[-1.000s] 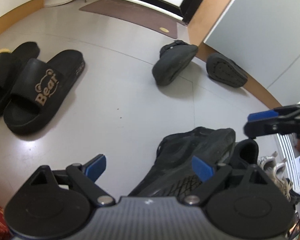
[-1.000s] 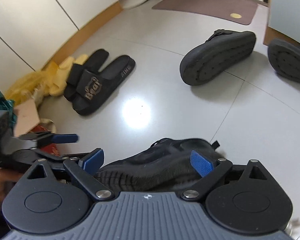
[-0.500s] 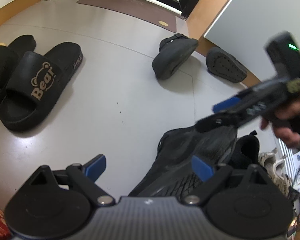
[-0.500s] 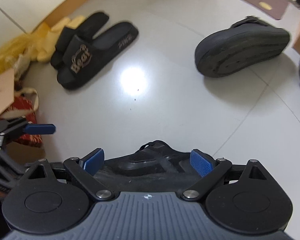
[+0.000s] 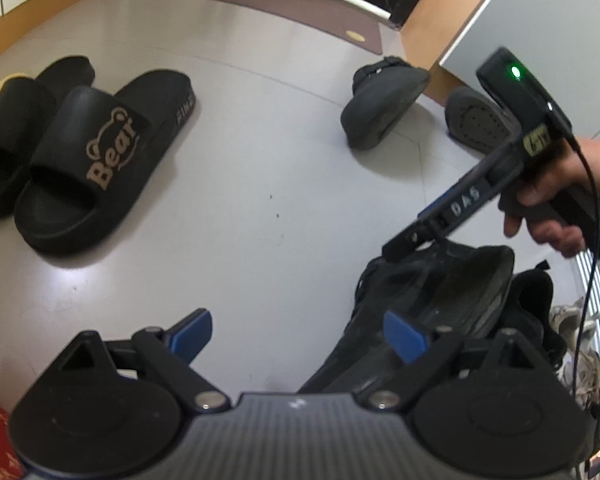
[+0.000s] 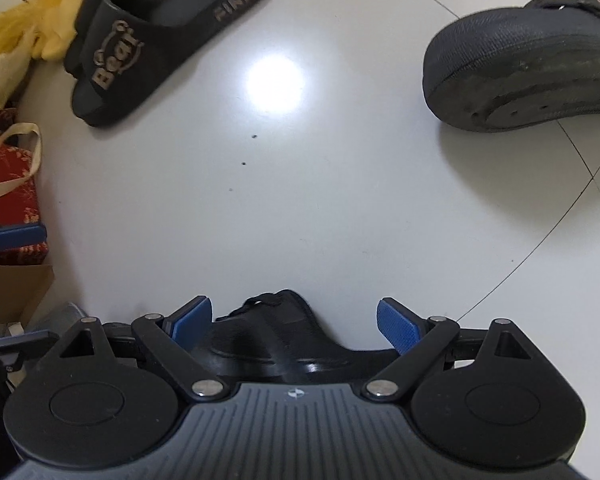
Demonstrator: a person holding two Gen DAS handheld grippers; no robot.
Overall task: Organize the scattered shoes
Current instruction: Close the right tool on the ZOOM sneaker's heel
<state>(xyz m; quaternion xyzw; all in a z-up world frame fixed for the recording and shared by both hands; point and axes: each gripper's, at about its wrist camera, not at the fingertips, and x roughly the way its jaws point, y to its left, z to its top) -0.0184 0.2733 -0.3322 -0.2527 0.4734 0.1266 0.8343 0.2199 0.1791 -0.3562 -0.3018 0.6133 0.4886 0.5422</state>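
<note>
One black sneaker (image 5: 432, 312) lies on its side on the pale floor (image 5: 260, 184), sole turned up, close under both grippers. The right gripper (image 6: 294, 320) hangs over it with its blue-padded fingers (image 6: 398, 324) spread wide; the shoe's collar sits between them but neither pad touches it. A hand (image 5: 556, 196) holds that gripper by its handle. The left gripper (image 5: 300, 330) has its fingers spread too, with bare floor between them and the sneaker's sole just behind the right-side pad; contact there cannot be told. Farther out, a pair of black "Bear" slides (image 5: 96, 156) rests side by side. Two dark sandals (image 5: 384, 104) lie tipped over near a wooden baseboard (image 5: 424, 28), well apart from the slides. A brown doormat (image 5: 284, 8) lies beyond. A red patterned bag (image 6: 8, 188) and yellow plastic (image 6: 24, 28) sit by the slides.
</note>
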